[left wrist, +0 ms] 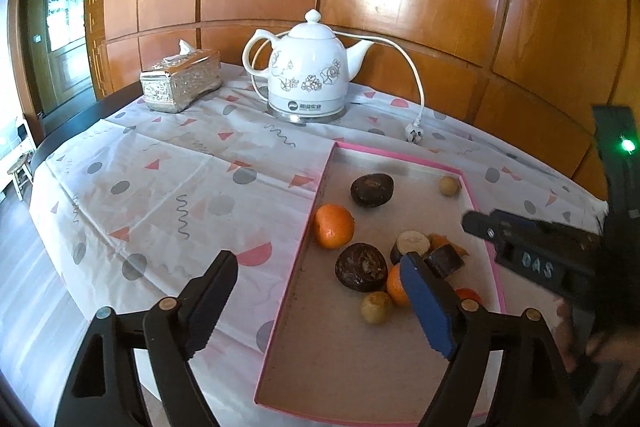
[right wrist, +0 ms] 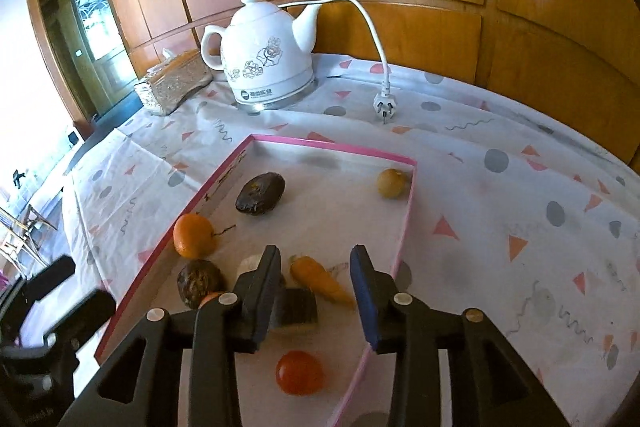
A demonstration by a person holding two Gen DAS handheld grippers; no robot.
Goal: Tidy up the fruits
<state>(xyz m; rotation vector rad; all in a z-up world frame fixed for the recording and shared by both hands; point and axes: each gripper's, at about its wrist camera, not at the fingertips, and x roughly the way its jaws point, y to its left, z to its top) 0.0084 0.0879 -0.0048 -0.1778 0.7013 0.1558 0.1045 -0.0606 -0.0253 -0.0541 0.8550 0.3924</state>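
Observation:
A pink-rimmed shallow box (left wrist: 326,171) (right wrist: 404,227) on the table holds loose fruit: an orange (left wrist: 334,226) (right wrist: 194,235), two dark wrinkled fruits (left wrist: 372,190) (left wrist: 361,267), small tan round fruits (left wrist: 449,185) (left wrist: 376,307), a carrot (right wrist: 320,281), a dark cut piece (right wrist: 298,307) and a red tomato (right wrist: 300,373). My left gripper (left wrist: 320,303) is open and empty over the box's left rim. My right gripper (right wrist: 316,293) is open and empty above the carrot and dark piece; it also shows in the left wrist view (left wrist: 532,243).
A white floral kettle (left wrist: 308,67) (right wrist: 268,63) stands at the back with its cord and plug (right wrist: 386,103) lying on the patterned tablecloth. A silver tissue box (left wrist: 180,81) sits left of it. Wooden wall panels stand behind the table.

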